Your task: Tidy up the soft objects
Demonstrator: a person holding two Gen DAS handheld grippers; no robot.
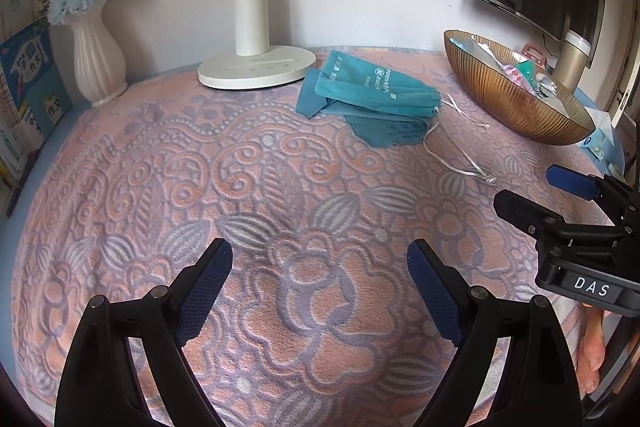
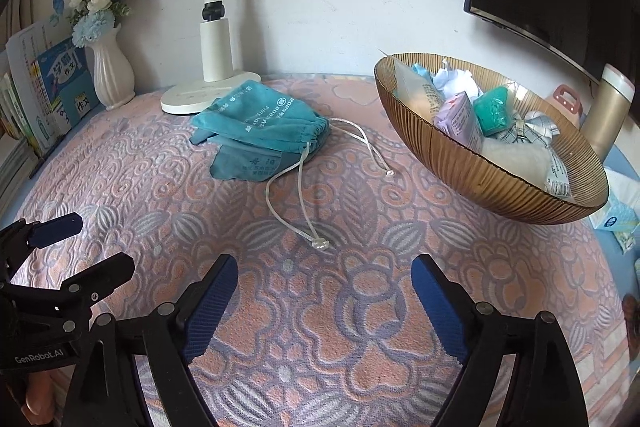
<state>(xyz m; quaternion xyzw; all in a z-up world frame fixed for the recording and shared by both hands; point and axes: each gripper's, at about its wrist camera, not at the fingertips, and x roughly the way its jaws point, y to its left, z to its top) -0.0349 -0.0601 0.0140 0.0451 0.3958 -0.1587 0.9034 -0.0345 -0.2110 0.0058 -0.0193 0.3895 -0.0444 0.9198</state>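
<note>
the left gripper (image 1: 320, 259) has its two blue-padded fingers spread wide apart, with nothing between them, over bare patterned cloth. the right gripper (image 2: 324, 275) stands the same way: two fingers well apart, holding and touching nothing. each shows at the edge of the other's view, so the two grippers sit side by side, near each other.

beneath them lies one pink and lilac table cover (image 2: 320, 327) with a raised floral pattern. ahead of the grippers, well apart from both, lies one teal drawstring pouch (image 2: 264, 123) with white print, flat on the cover, just beside the round base of one white desk lamp (image 2: 216, 39). its white cord (image 2: 296, 203) trails in two strands toward the right gripper, each ending in a knot.

to the right of the pouch stands one ribbed amber bowl (image 2: 500, 183), tilted, filled with several small packets and crumpled pieces; their count cannot be told. at the far left stands one white vase (image 1: 98, 63) of blue and white flowers, with books (image 1: 28, 83) beside it.
</note>
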